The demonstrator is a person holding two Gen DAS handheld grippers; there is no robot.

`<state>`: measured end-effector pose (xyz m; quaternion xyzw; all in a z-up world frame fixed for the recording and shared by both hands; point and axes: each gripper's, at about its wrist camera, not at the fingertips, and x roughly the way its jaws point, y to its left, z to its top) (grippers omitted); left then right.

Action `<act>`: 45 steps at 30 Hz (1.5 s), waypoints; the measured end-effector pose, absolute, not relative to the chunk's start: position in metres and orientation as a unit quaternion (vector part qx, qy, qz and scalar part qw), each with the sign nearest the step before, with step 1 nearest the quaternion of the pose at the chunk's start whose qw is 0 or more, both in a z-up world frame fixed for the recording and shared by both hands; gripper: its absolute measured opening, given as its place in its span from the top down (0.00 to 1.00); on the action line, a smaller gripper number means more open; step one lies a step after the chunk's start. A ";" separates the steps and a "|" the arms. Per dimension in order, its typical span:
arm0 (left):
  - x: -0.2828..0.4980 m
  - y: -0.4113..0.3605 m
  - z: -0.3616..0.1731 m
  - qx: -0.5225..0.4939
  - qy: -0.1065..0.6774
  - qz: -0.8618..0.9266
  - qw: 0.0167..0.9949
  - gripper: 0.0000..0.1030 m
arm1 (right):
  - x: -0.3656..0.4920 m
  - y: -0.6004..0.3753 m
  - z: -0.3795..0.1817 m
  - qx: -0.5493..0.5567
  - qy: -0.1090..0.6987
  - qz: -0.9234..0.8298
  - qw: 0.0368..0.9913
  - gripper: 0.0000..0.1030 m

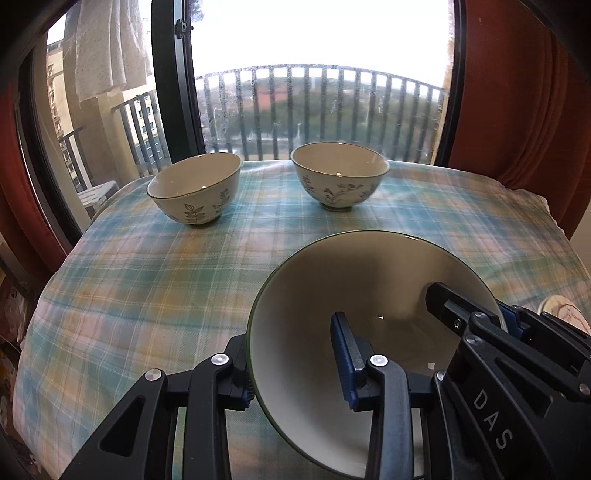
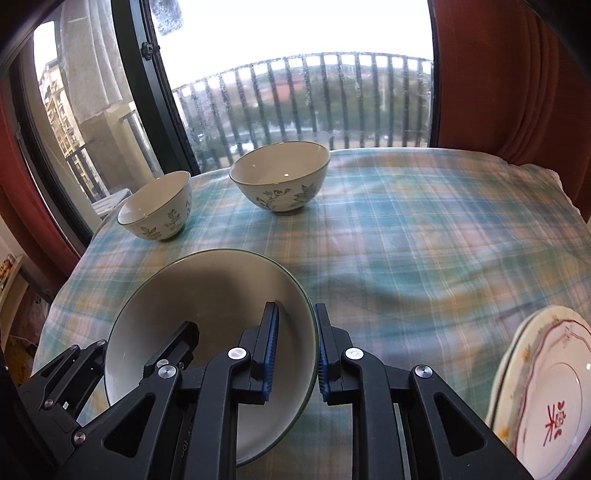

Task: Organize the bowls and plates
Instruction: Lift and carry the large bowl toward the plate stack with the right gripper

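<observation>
While both grippers pinch the big bowl [image 1: 325, 295] by opposite rim walls, left gripper [image 1: 295, 365] at nine o'clock, right gripper [image 2: 293, 354] at three, its base stays hidden; the stacked plates [image 2: 554, 387] are cut off at four o'clock above the checked desk [image 2: 424, 240].

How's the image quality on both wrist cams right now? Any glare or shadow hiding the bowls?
Left wrist view: the window is blown out white, the inside of the held bowl lies in shadow, and fisheye bends the balcony railing. Right wrist view: the same backlight, a dark shadow across the held bowl, the two far bowls clear, the plates cut off at the edge.
</observation>
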<state>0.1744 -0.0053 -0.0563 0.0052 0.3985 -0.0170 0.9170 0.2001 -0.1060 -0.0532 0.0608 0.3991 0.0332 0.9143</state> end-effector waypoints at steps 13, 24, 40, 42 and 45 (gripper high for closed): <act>0.129 -0.039 -0.058 0.013 0.405 -0.035 0.914 0.66 | 0.144 -0.144 -0.053 0.068 0.400 0.026 0.914 0.79; 0.106 -0.060 -0.071 0.014 0.430 -0.047 0.902 0.66 | 0.114 -0.169 -0.062 0.081 0.413 0.025 0.907 0.79; 0.099 -0.067 -0.079 0.028 0.418 -0.049 0.907 0.60 | 0.109 -0.168 -0.072 0.074 0.410 0.007 0.909 0.64; 0.102 -0.064 -0.082 0.018 0.431 -0.058 0.900 0.41 | 0.111 -0.165 -0.073 0.073 0.411 0.008 0.908 0.45; 0.100 -0.061 -0.082 0.013 0.426 -0.063 0.903 0.31 | 0.109 -0.161 -0.070 0.061 0.397 -0.002 0.916 0.34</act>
